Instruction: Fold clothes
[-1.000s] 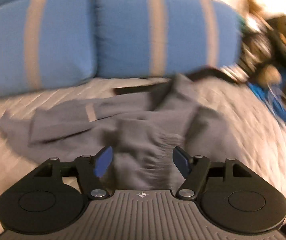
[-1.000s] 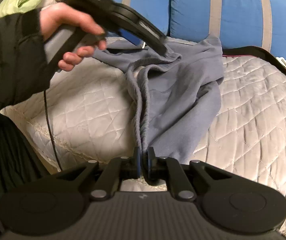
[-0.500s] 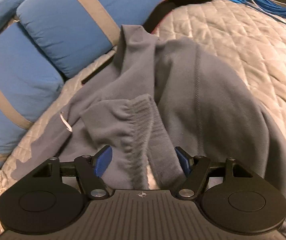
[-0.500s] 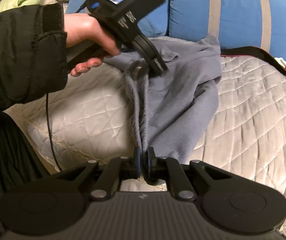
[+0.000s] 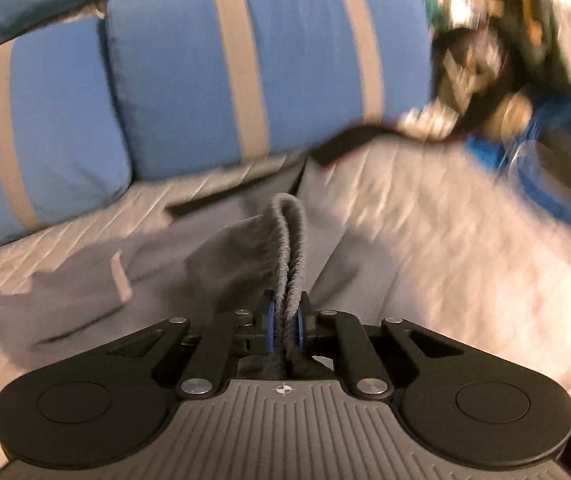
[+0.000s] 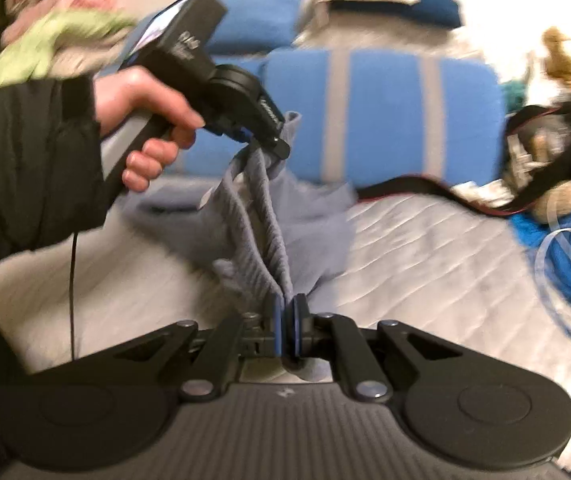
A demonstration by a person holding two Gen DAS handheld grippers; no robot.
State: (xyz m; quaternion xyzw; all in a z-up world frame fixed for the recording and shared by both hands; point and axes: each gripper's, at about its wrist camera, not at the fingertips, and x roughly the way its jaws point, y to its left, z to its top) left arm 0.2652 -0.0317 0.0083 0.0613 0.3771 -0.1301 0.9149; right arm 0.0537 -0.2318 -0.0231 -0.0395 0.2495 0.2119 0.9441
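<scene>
Grey fleece fills the middle of the left wrist view: a grey garment (image 5: pixel 221 264) lies spread on the quilted bed (image 5: pixel 425 240), and its ribbed hem rises in a fold into the left gripper (image 5: pixel 284 320). The jaws are closing, with the ribbed hem pinched between the blue pads. Behind the garment, blue cushions with grey stripes (image 5: pixel 269 64) lean along the back of the bed; a blue cable coil (image 5: pixel 557 168) lies at the far right, blurred.

In the right wrist view, the right gripper (image 6: pixel 288 328) has its jaws clamped on another part of the same ribbed hem. The hem stretches up from there to the left gripper, held in the person's left hand (image 6: pixel 145 120) with a dark sleeve (image 6: pixel 25 160). The rest of the garment hangs down onto the bed.
</scene>
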